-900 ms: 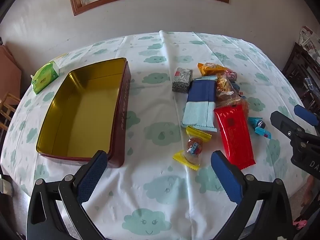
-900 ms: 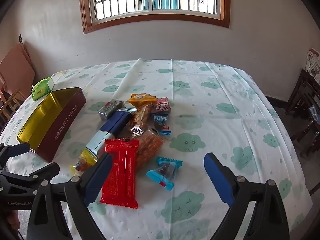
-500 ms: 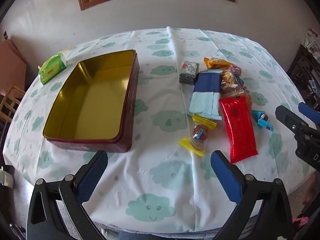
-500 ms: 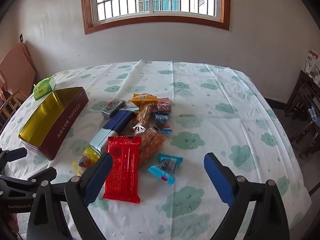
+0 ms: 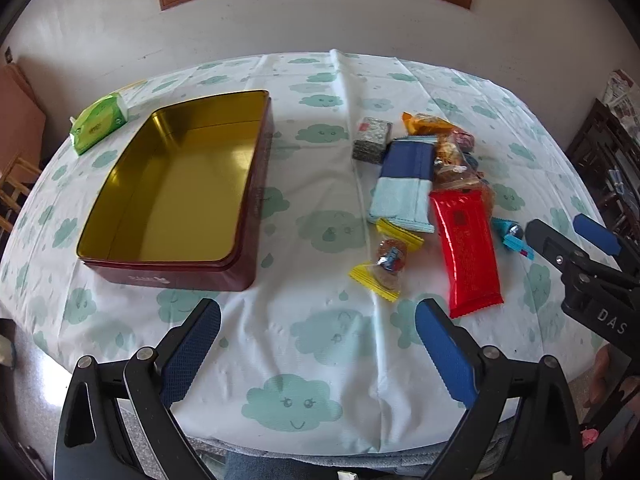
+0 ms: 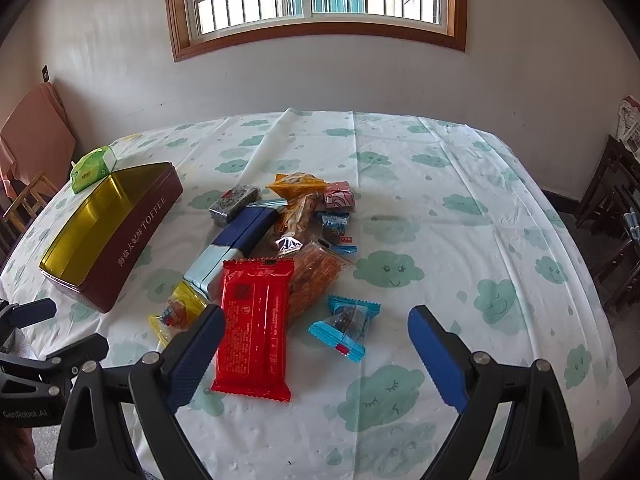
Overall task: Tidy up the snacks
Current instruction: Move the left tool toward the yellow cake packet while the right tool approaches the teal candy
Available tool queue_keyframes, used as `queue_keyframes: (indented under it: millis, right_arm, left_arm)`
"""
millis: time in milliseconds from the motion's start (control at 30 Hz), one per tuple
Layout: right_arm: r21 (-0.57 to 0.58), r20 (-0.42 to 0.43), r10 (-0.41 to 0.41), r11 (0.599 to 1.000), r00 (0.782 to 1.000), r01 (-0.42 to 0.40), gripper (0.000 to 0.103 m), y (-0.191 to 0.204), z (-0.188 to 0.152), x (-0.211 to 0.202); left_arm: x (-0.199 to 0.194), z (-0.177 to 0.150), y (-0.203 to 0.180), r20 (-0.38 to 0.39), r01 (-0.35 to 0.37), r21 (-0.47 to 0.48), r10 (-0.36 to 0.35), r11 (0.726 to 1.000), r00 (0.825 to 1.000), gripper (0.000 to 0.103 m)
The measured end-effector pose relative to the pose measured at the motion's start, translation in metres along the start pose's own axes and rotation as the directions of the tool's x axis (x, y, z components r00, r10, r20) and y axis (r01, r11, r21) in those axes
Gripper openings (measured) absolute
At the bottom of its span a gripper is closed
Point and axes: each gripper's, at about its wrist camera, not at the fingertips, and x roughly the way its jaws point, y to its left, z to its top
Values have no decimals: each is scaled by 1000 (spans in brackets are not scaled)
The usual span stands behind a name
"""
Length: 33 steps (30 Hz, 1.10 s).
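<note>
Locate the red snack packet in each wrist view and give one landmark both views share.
Left wrist: red snack packet lies right of centre, just beyond the left gripper.
Right wrist: red snack packet lies lower centre, beside the right gripper.
Shared landmark: the open toffee tin, left of the snacks.

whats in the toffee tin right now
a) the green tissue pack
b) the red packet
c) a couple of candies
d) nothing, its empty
d: the tin shows only its bare gold floor, while the red packet and the other snacks lie on the tablecloth to its right, and the green tissue pack sits outside its far left corner.
</note>
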Motion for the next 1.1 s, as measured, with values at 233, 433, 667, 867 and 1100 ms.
queue_keyframes:
  millis: [233, 433, 667, 867, 1100]
  right_arm:
    - [-1, -6, 4, 1000, 1000, -4, 95, 2, -1, 2]
    - [-1, -5, 1, 1000, 1000, -1, 95, 1, -1, 3]
    - [13, -8, 3, 1000, 1000, -3, 95, -3, -1, 3]
    - [10, -11, -2, 1000, 1000, 2, 95, -4, -1, 5]
    - [8, -13, -10, 1000, 1000, 10, 95, -3, 1, 6]
  left_arm:
    - [2, -2, -11, -2, 29, 38, -29, 999, 1000, 97]
    - [2, -5, -14, -5, 49, 51, -49, 998, 999, 97]
    - [6, -4, -14, -26, 18, 57, -17, 998, 1000, 97]
    - [9, -1, -11, -25, 1, 54, 0, 999, 1000, 97]
    - [18, 3, 4, -47, -10, -4, 10, 1000, 999, 92]
